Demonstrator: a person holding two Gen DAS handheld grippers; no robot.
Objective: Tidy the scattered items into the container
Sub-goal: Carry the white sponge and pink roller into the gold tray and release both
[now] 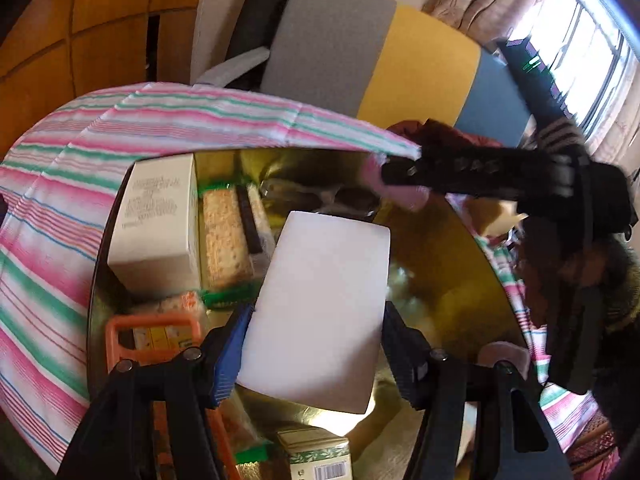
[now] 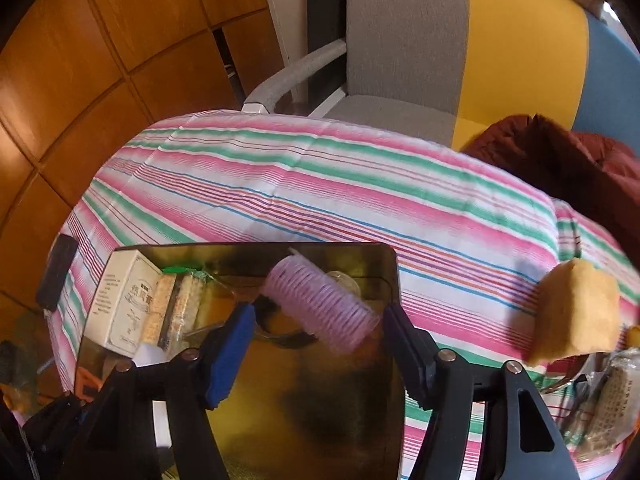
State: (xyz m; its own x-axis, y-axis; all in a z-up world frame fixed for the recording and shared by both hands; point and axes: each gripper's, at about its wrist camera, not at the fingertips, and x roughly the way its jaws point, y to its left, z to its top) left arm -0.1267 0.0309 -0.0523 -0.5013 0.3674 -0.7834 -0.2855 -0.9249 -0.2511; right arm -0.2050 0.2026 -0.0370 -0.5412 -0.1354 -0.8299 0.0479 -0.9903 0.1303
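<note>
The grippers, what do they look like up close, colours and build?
Both look alike. The left gripper and the right gripper have black, angular plastic fingers joined by round silver bolts. On each, one finger carries a blue ribbed pad and the other a dark ribbed pad. From the left wrist view, the right gripper shows a long black body.

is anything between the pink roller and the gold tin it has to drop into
Nothing visible. The pink roller hangs loose between the right gripper's open jaws, directly over a bare stretch of the gold tin. The cream box and cracker packs sit off at the tin's left end.
</note>
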